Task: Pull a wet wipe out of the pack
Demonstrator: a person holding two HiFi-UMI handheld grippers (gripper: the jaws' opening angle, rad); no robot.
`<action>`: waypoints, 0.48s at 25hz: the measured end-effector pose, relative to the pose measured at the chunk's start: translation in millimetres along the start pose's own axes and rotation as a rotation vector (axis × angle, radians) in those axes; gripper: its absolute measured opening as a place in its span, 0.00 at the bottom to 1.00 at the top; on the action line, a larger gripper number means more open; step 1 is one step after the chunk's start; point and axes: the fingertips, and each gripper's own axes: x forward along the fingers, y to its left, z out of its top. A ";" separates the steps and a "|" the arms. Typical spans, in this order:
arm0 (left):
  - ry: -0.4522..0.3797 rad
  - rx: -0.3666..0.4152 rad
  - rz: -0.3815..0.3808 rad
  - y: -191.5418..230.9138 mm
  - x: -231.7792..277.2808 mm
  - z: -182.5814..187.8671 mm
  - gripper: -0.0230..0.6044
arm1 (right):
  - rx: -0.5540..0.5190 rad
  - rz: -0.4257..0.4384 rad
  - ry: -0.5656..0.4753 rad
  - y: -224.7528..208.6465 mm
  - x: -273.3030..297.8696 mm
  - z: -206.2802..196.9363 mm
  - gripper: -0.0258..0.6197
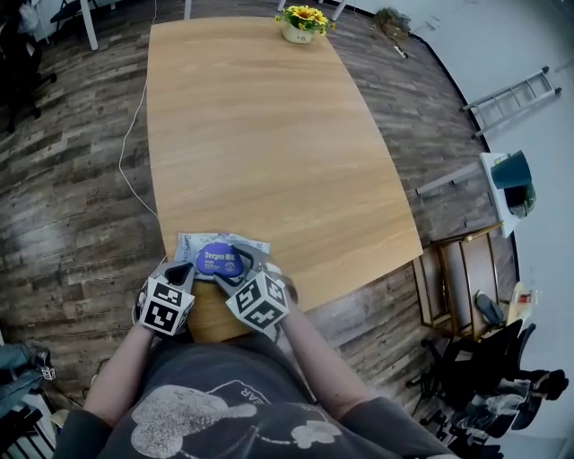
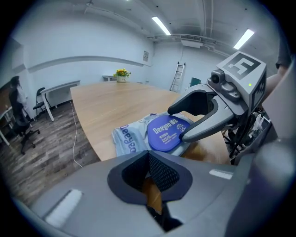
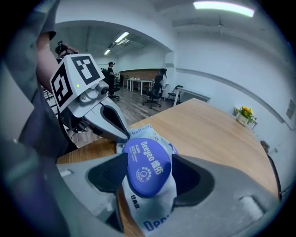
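The wet wipe pack, pale blue with a round dark-blue lid, lies flat at the near edge of the wooden table. The lid looks closed and no wipe shows. My right gripper is open, its jaws standing either side of the lid; in the left gripper view its lower finger lies along the lid's right rim. My left gripper is shut on nothing. Its tip sits at the pack's left edge; whether it touches, I cannot tell.
A pot of yellow flowers stands at the table's far end. A thin cable runs along the floor on the left. A ladder, a rack and office chairs are on the right. The table edge is right beneath my hands.
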 end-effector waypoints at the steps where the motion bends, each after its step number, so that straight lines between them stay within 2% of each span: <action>1: 0.001 -0.003 0.000 0.2 0.1 0.3 0.07 | -0.004 0.009 -0.001 0.1 2.3 1.6 0.48; 3: 0.007 -0.012 -0.007 0.5 -0.1 0.4 0.07 | -0.014 0.045 0.010 3.6 7.2 3.5 0.52; 5: 0.003 -0.016 -0.008 1.2 0.2 1.4 0.07 | -0.036 0.084 0.043 9.4 12.6 0.9 0.62; 9: 0.008 -0.020 -0.001 -1.3 0.4 -0.2 0.07 | -0.051 0.073 0.063 9.0 16.8 -4.7 0.63; 12: 0.008 -0.017 -0.001 -1.3 1.7 -2.8 0.07 | -0.010 0.098 0.051 7.9 17.5 -4.1 0.63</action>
